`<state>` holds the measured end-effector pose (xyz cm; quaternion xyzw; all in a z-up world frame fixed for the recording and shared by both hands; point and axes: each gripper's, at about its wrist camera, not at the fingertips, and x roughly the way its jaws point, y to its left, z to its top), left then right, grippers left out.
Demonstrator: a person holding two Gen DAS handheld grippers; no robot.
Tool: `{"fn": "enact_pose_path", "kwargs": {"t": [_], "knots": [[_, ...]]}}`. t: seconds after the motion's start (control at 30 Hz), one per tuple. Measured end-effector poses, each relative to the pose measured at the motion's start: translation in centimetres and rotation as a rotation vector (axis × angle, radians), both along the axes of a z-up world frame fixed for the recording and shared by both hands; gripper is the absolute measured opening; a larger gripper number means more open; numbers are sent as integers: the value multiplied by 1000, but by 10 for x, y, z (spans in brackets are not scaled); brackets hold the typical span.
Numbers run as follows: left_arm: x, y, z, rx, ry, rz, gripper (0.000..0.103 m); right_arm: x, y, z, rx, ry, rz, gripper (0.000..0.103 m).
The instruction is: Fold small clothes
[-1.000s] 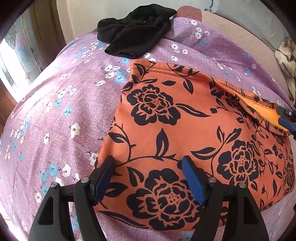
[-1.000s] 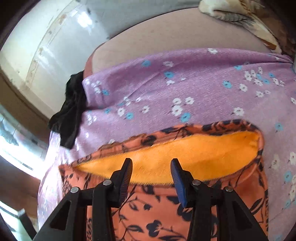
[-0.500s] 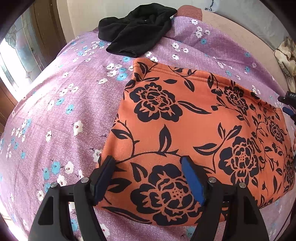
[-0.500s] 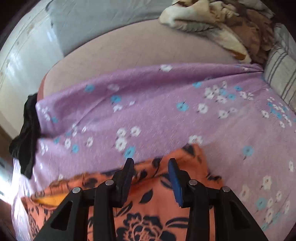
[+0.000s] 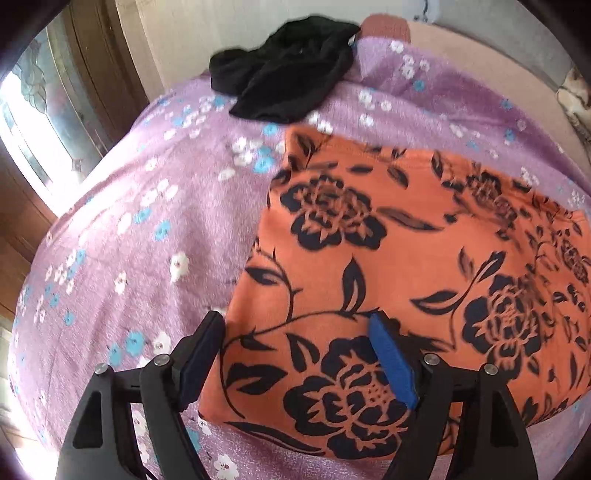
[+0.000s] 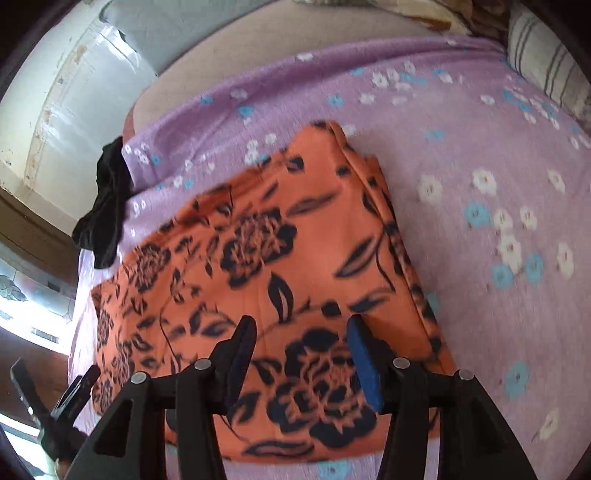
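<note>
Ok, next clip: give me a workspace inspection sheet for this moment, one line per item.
Surface: purple floral bedspread over a bed.
Job's things: orange floral garment lying folded and flat.
Clutter: black garment bunched at the far edge; striped pillow; patterned blanket beyond.
Tongs: left tongs and right tongs both opening above the orange garment, gripping nothing.
Cables: nothing seen.
Surroundings: pale wall, patterned glass door.

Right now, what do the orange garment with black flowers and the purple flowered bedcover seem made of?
Orange garment with black flowers: soft knit, possibly fleece; matte, thick rounded fold edge. Purple flowered bedcover: woven printed cloth, likely cotton or blend; matte, fine speckled grain.
</note>
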<state>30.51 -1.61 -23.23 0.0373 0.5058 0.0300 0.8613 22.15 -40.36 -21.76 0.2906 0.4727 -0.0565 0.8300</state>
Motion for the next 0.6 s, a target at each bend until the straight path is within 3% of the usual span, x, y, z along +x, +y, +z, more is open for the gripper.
{"fn": "enact_pose_path", "kwargs": {"t": [0.1, 0.17, 0.33, 0.5, 0.57, 0.6], "knots": [[-6, 9, 8, -22, -19, 23, 84, -32, 1, 6, 28, -46, 0, 56], [-21, 16, 18, -66, -46, 16, 84, -53, 1, 11, 106, -84, -15, 58], [-52, 40, 10, -265, 54, 58, 84, -92, 0, 6, 304, -147, -65, 64], [-79, 53, -1, -506, 116, 92, 83, -102, -6, -25, 468, -90, -167, 66], [-83, 48, -1, -549, 108, 79, 82, -102, -8, -37, 530, -67, -207, 66], [-82, 43, 0, -560, 95, 63, 75, -101, -9, -42, 552, -63, -221, 66]]}}
